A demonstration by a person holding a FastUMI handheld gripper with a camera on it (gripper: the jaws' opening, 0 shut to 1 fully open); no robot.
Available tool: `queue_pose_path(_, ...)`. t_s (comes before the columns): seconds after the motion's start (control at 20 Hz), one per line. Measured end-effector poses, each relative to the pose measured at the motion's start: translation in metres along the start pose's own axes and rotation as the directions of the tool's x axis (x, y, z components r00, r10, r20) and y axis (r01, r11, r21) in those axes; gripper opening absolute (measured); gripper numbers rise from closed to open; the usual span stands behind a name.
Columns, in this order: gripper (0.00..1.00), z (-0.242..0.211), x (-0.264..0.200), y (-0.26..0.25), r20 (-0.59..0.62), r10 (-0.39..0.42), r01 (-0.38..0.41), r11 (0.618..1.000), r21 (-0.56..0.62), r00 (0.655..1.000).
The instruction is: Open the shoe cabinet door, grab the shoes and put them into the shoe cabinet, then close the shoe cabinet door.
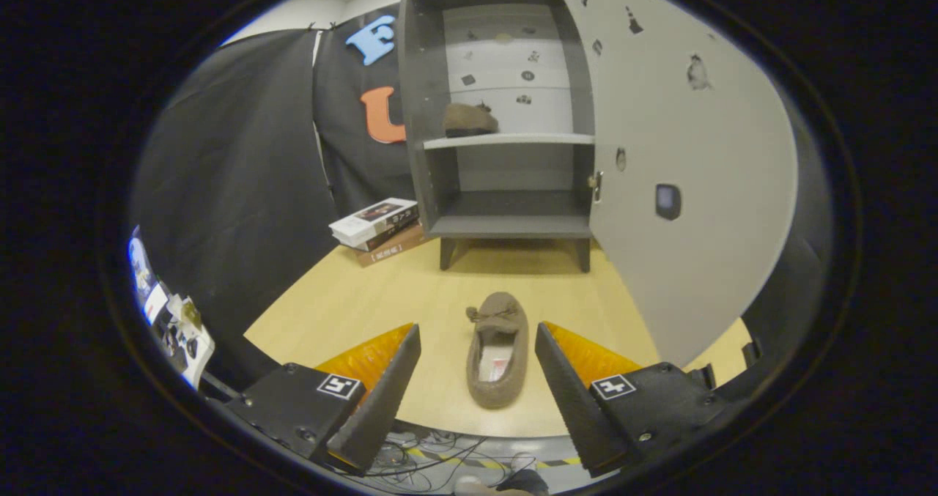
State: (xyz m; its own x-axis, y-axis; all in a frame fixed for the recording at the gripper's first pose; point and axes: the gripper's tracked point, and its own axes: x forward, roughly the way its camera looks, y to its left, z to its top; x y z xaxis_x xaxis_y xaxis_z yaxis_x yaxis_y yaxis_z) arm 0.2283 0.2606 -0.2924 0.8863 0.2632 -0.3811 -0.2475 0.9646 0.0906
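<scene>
Pale wood tabletop (pixel 352 298) under me. My gripper (pixel 478 342) is spread wide, the slipper (pixel 500 349) lying between its fingers; I should drop straight, pinch its sides, then carry it to the open cabinet (pixel 506 221), door (pixel 681 152) swung aside.

Brown shoe (pixel 498 349), grey cabinet (pixel 506 115), perhaps sticker-dotted door (pixel 681 152).
</scene>
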Motion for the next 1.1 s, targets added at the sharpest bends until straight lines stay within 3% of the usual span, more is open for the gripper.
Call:
queue_pose_path(0.5,0.99,-0.067,0.131,0.004,-0.241,0.016,0.004,0.997,0.081,0.970)
queue_pose_path(0.85,0.95,-0.059,0.188,-0.002,-0.260,0.000,0.029,0.994,0.108,0.966)
queue_pose_path(1.05,0.78,-0.058,0.205,-0.014,-0.265,-0.001,0.040,0.989,0.145,0.964)
queue_pose_path(1.1,0.64,-0.059,0.205,-0.019,-0.264,-0.010,0.053,0.986,0.156,0.965)
